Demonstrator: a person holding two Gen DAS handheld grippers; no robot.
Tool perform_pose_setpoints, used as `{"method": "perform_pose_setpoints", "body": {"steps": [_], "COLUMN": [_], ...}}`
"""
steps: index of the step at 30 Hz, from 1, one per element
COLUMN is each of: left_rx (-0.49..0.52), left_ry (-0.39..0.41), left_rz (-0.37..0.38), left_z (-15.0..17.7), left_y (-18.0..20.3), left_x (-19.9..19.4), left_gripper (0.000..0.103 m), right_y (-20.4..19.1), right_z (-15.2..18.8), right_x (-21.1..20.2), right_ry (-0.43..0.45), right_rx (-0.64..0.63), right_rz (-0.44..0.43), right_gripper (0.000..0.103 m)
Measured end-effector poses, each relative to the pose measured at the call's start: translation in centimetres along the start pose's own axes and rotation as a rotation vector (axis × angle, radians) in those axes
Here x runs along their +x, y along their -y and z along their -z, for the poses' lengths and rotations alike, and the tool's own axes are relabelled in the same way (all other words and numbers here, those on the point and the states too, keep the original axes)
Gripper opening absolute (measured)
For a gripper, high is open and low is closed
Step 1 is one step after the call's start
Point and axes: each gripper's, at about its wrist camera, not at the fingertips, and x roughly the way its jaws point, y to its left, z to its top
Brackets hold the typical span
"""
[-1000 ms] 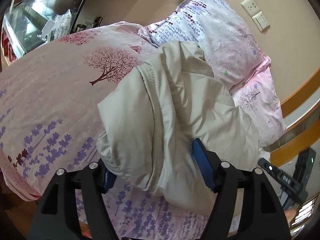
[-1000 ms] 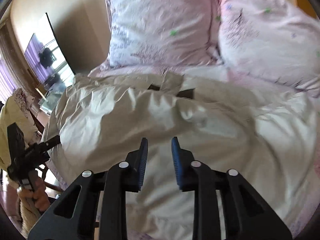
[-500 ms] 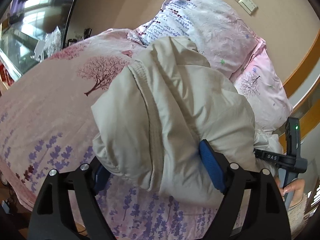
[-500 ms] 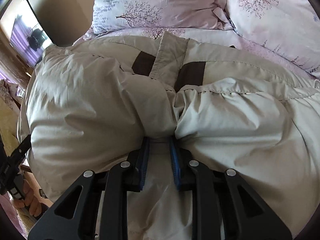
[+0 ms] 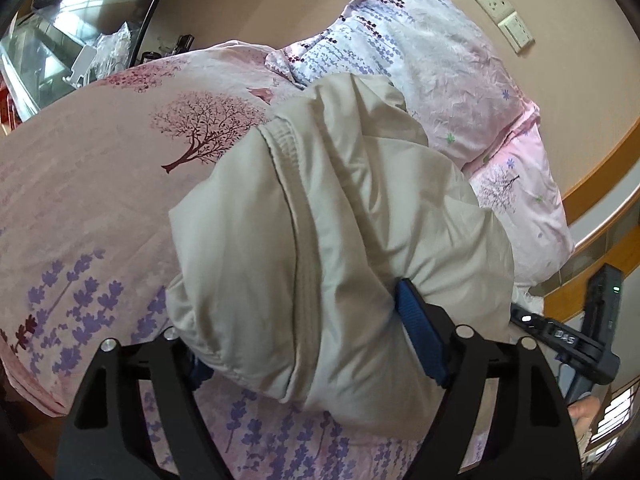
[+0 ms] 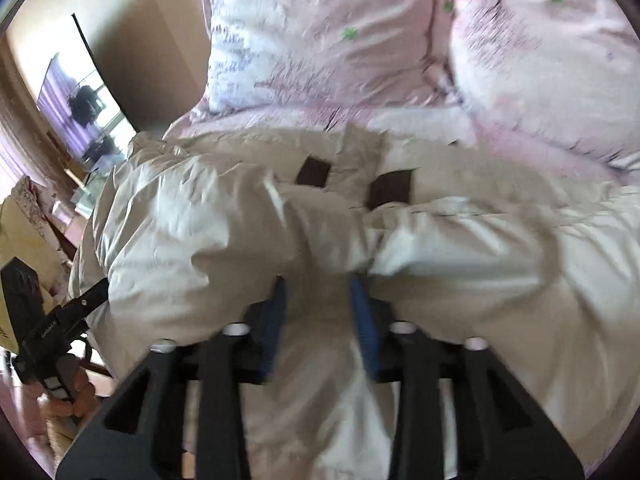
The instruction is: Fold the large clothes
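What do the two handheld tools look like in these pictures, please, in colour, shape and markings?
Both the left tool and the right tool have matte black angular frames with triangular cut-outs, silver bolt heads at the joints and blue ribbed pads on the fingers. White lettering marks each black handle; one shows a small green light.

The padded jacket is cream-beige, puffy and creased — a large garment bunched into a rounded heap on the pink flowered bedspread. In the left wrist view a ribbed band with a stitched seam runs from its far top down toward the near edge, and the bulk sits right of the tree print, just near the pillows. In the blurred right wrist view the jacket spreads wide — two dark brown patches flank a flap at its far middle.
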Motion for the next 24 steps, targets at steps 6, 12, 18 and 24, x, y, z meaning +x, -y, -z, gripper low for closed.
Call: {"method": "perform_pose_setpoints", "body": {"steps": [6,12,18,24], "left_rx": [-0.024,0.079,0.210,0.348], "left_ry": [0.073,0.147,0.209,0.238], "left_rz": [0.035,0.075,0.187,0.235], "left_z": [-0.6,-1.2,-0.9,0.3], "left_y": [0.3,3.9,8.7,13.9], "left_x": [-1.0,-2.4,-4.5,-5.8], "left_gripper": [0.043,0.032,0.031,0.031], "right_y": [0.2,0.7,0.7,1.4], "right_z": [-1.1,-0.8,-0.6,-0.5], "right_x": [4.4,5.2,5.6,3.9], "right_ry": [-0.133,-0.162,-0.170,-0.146], "right_rx": [0.019,0.014,-0.002,-0.028], "right_rz": [0.010,0.013,0.037,0.021], "right_gripper": [0.014,0.013,0.013,0.013]}}
